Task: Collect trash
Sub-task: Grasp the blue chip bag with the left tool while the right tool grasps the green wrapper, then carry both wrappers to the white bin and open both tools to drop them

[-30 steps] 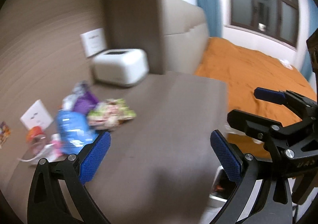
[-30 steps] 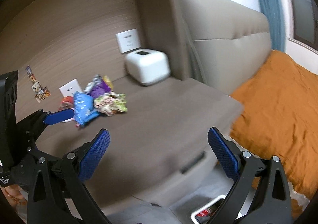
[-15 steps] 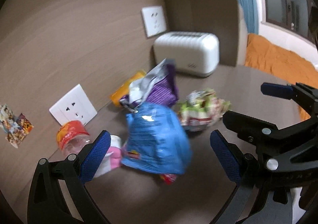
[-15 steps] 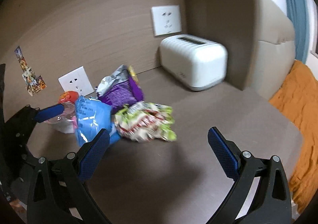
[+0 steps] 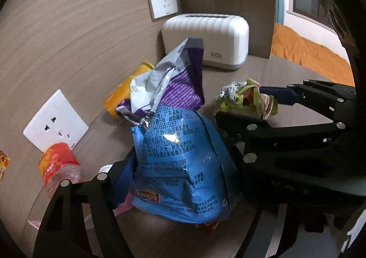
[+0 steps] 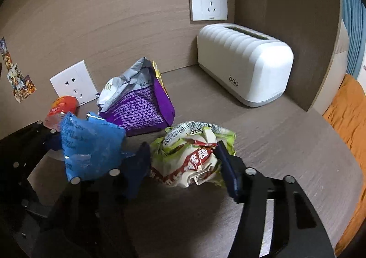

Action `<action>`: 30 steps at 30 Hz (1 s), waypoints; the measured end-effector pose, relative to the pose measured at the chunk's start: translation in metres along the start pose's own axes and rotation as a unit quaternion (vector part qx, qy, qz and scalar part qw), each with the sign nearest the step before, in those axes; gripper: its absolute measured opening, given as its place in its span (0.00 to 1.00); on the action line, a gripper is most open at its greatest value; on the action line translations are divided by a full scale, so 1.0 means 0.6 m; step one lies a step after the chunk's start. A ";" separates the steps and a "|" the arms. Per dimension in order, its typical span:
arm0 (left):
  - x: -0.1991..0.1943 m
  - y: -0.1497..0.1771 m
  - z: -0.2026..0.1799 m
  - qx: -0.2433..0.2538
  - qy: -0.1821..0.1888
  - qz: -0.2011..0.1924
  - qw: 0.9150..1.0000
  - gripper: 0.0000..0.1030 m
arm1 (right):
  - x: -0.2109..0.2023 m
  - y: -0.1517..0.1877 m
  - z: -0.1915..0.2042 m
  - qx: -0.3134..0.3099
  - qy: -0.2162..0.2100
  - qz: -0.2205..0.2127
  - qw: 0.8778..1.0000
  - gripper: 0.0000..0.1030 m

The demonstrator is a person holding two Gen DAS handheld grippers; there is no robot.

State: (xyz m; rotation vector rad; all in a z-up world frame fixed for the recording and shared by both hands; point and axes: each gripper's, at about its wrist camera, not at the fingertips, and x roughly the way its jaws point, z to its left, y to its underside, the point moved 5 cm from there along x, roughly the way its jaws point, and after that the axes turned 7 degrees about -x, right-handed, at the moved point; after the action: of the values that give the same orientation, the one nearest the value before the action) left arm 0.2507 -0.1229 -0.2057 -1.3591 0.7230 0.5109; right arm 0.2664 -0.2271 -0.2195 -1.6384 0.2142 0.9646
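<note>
Right wrist view shows the right hand-held gripper [image 6: 183, 166] closing around the crumpled green wrapper [image 6: 192, 155], while the left hand-held gripper [image 5: 180, 173] closes around the blue bag [image 5: 180, 161].

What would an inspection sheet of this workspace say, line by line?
Surface: brown shelf, trash piled at its back left.
Job's things: blue bag, crumpled green wrapper, purple bag, orange packet, red-label bottle.
Clutter: white toaster.
Grippers: left gripper closing around the blue bag; right gripper closing around the green wrapper.
Cables: nothing seen.
Surroundings: two wall sockets, orange bedding.
</note>
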 end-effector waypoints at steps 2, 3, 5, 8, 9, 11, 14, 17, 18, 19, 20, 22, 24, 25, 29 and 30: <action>-0.005 0.000 -0.004 0.005 0.002 -0.002 1.000 0.70 | -0.011 0.001 -0.002 0.000 0.002 -0.004 1.000 0.53; -0.009 -0.001 -0.005 0.007 0.001 -0.004 1.000 0.70 | -0.016 0.000 -0.002 0.000 0.003 -0.006 1.000 0.53; -0.023 -0.006 -0.010 0.010 -0.001 -0.012 1.000 0.70 | -0.034 -0.002 -0.006 0.001 0.003 -0.014 1.000 0.53; -0.059 -0.018 -0.020 0.016 -0.003 -0.028 0.999 0.70 | -0.078 -0.008 -0.016 0.005 0.007 -0.037 0.999 0.52; -0.071 -0.023 -0.024 0.018 -0.003 -0.034 0.999 0.70 | -0.100 -0.011 -0.020 0.007 0.011 -0.048 0.999 0.52; -0.103 -0.034 -0.037 0.026 0.001 -0.050 0.998 0.70 | -0.139 -0.018 -0.032 0.011 0.016 -0.067 0.998 0.52; -0.149 -0.054 -0.072 0.049 0.014 -0.074 0.996 0.70 | -0.211 -0.020 -0.059 0.017 0.030 -0.096 0.995 0.52; -0.188 -0.069 -0.119 0.068 0.035 -0.095 0.993 0.70 | -0.283 -0.015 -0.093 0.023 0.049 -0.114 0.992 0.52; -0.198 -0.073 -0.136 0.073 0.042 -0.099 0.992 0.70 | -0.307 -0.009 -0.105 0.025 0.058 -0.119 0.991 0.52; -0.206 -0.075 -0.153 0.078 0.050 -0.101 0.991 0.70 | -0.329 -0.001 -0.116 0.026 0.067 -0.122 0.990 0.52; -0.216 -0.077 -0.175 0.085 0.061 -0.105 0.989 0.70 | -0.349 0.009 -0.126 0.026 0.075 -0.123 0.989 0.52; -0.231 -0.074 -0.213 0.099 0.075 -0.111 0.986 0.70 | -0.392 0.032 -0.147 0.026 0.095 -0.125 0.987 0.52; -0.241 -0.068 -0.259 0.113 0.090 -0.112 0.983 0.70 | -0.422 0.060 -0.165 0.032 0.107 -0.121 0.986 0.52; -0.245 -0.064 -0.278 0.118 0.097 -0.111 0.982 0.70 | -0.435 0.073 -0.175 0.034 0.113 -0.119 0.986 0.52; -0.254 -0.039 -0.366 0.138 0.135 -0.097 0.976 0.70 | -0.474 0.135 -0.213 0.046 0.132 -0.101 0.985 0.52; -0.253 -0.031 -0.387 0.145 0.141 -0.093 0.975 0.70 | -0.483 0.152 -0.223 0.051 0.136 -0.096 0.985 0.52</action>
State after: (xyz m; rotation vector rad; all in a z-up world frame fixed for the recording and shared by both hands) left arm 0.1207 -0.3426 -0.0954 -1.2185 0.8535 0.0574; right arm 0.0879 -0.4747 -0.0892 -1.6592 0.2794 0.5735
